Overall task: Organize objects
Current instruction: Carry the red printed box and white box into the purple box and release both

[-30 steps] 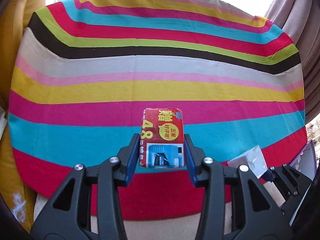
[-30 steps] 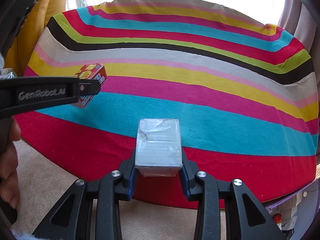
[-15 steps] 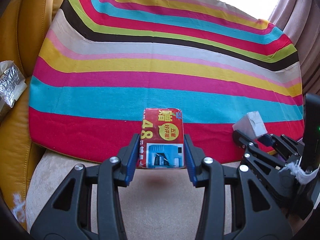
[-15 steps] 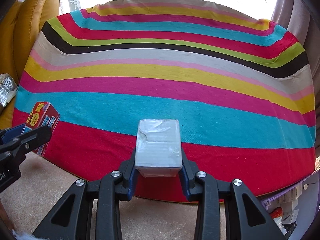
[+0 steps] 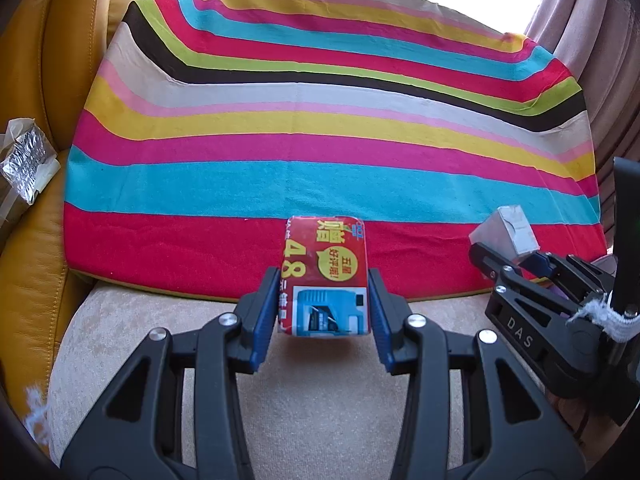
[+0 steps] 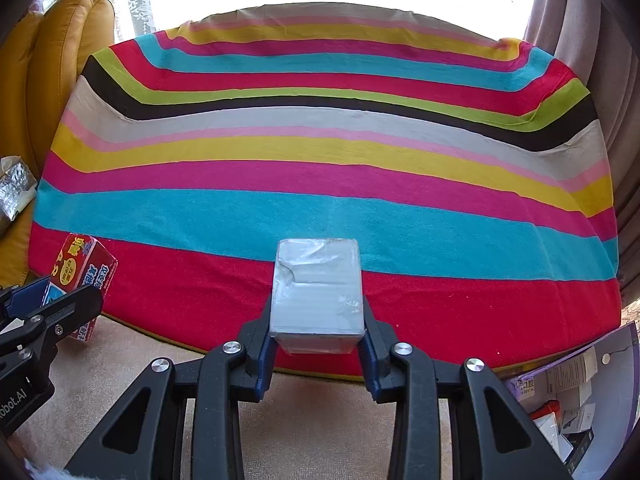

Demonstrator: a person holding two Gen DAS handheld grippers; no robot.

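Left claw [image 5: 324, 308]: we clamp the red box [image 5: 325, 276]; it has drawn back off the striped cloth [image 5: 320, 120] to its near edge. Right claw [image 6: 318, 330]: shut on the grey box [image 6: 317, 292]. Both boxes are lifted, awaiting placement.

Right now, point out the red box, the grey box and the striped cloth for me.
red box [image 5: 325, 276]: left wrist view, middle of its printed top face.
grey box [image 6: 317, 285]: right wrist view, middle of its taped top face.
striped cloth [image 6: 320, 216]: right wrist view, bare blue stripe.
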